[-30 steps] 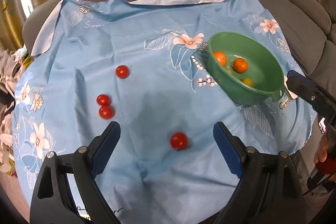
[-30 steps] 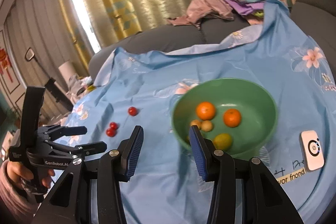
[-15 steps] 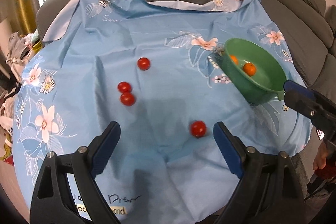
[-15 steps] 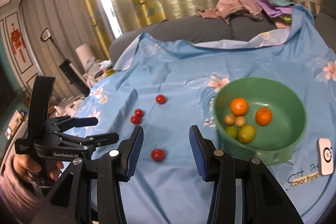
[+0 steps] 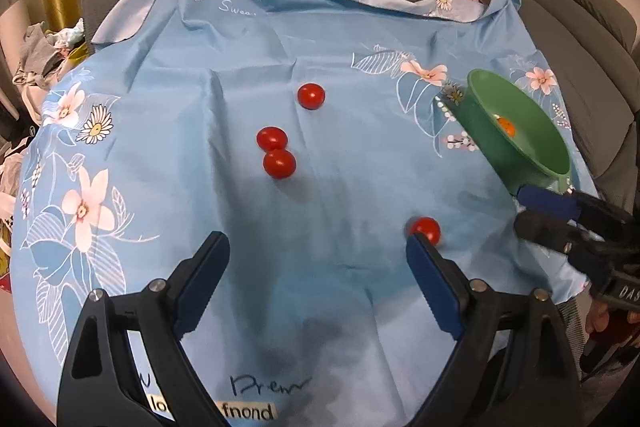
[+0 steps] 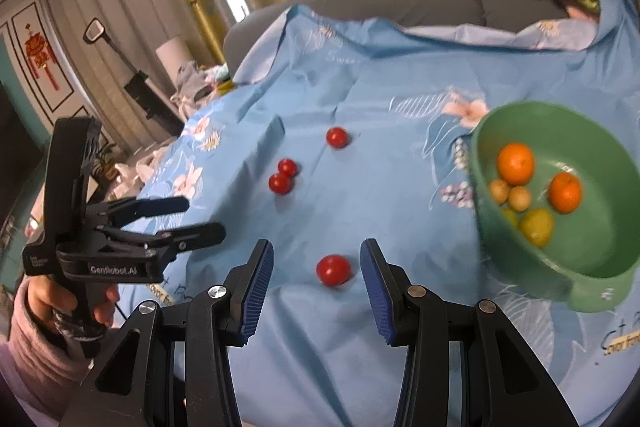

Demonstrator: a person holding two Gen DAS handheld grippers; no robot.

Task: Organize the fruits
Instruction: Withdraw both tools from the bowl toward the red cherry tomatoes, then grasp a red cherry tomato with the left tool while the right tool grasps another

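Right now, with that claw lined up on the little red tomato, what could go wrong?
1. The nearest cherry tomato is round and lies loose on wrinkled blue cloth; a finger of the open right gripper could nudge it away.
2. It looks soft, so a hard squeeze might burst it.
3. The left gripper is close by; the two might collide.

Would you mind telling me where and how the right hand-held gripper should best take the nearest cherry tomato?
Grip the nearest cherry tomato across its widest middle, coming straight ahead and down with the open right hand-held gripper, which already frames it. It is small, round, lying alone on the cloth, so it may roll.
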